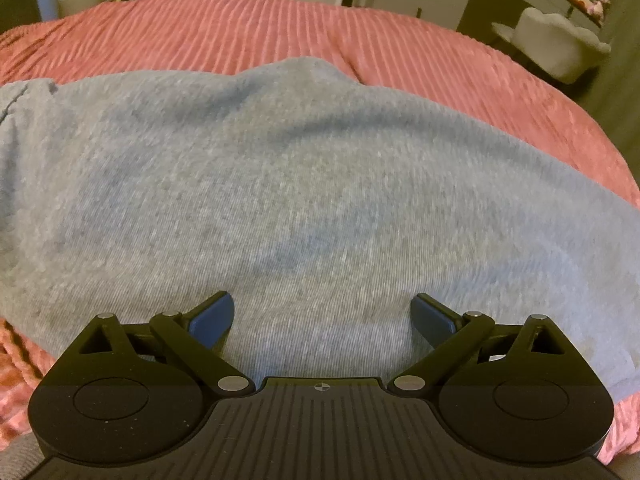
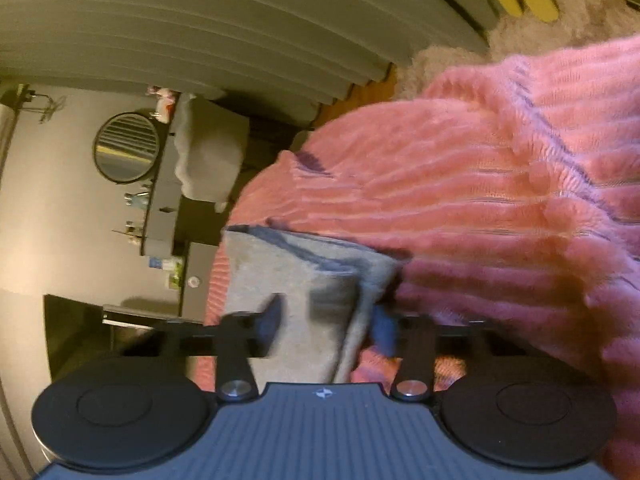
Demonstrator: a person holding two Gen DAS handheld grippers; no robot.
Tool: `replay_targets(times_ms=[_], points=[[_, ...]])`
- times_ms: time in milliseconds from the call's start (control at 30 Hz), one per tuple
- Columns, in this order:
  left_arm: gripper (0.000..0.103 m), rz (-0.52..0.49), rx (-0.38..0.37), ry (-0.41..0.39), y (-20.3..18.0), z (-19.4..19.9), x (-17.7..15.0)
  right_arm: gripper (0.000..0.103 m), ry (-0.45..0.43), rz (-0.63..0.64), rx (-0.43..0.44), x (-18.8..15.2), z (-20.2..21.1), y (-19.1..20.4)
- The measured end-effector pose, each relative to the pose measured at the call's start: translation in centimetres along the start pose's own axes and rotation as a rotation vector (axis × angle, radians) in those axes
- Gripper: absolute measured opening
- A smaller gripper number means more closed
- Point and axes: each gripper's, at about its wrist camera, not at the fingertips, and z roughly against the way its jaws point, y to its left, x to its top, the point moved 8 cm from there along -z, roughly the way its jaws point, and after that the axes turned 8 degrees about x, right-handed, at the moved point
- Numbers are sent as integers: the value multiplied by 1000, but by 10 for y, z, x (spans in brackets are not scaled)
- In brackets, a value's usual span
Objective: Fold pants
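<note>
Pants [image 2: 304, 276] blurred between right tongs [image 2: 326, 328]

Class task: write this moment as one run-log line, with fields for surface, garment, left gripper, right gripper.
surface: pink ribbed blanket | garment: grey knit pants | left gripper: open above pants | right gripper: around folded pants edge
</note>
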Motion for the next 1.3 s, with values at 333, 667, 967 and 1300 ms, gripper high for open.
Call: replay_targets(times_ms=[333,667,967,1300], points=[[100,-13,20,2,-2,-3,1,15,11,-60,105,-2,-16,-4],[100,-5,19,-1,-1,-1,0,11,35,108,-22,-6,-31,16],[100,8,-9,-13,-1,5,-1,10,11,153,19,-11,-21,49],[100,64,-59,-49,9,25,0,10,25,408,-146,-30,-30,100]])
